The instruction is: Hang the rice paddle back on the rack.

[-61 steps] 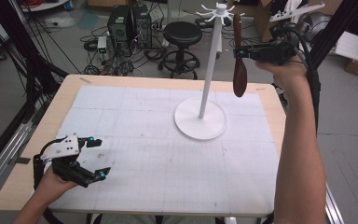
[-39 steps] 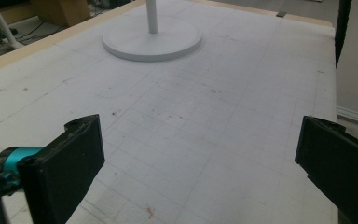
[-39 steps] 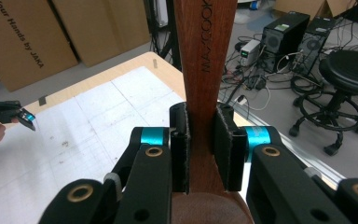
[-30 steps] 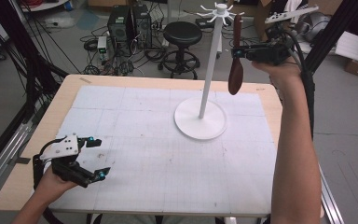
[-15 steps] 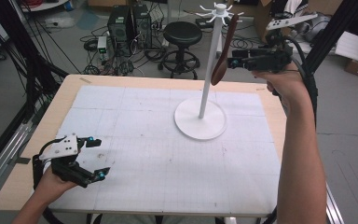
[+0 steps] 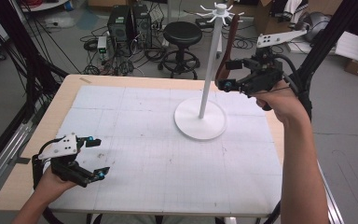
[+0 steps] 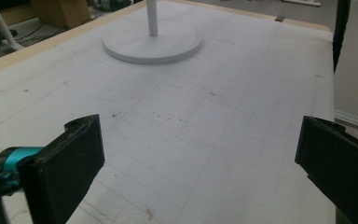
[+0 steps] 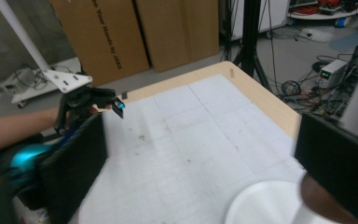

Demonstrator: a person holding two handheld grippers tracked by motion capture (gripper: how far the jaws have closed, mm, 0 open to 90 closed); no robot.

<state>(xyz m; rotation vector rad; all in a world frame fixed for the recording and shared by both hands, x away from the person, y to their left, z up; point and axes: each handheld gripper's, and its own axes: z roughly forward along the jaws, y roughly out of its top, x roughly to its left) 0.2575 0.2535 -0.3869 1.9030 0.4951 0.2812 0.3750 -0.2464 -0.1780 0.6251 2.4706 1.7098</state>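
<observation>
1. Brown utensil [image 6: 227, 51] hangs from the top hooks of the white stand [image 6: 200, 119], far right on the counter [image 6: 135, 140].
2. Right tool [image 6: 228, 74] held raised, forearm upright, just beside the utensil; jaws have just been opening, apart, nothing between.
3. Left tool [image 6: 95, 156] rests low, near left; jaws apart, empty.

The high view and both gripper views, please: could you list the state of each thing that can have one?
Brown spoon: hanging from a hook at the stand's top, free of the fingers.
White stand: upright on the table mat.
Right gripper: open beside the spoon; its jaws have just been opening, nothing between them.
Left gripper: open, holding nothing, low over the mat.
</observation>
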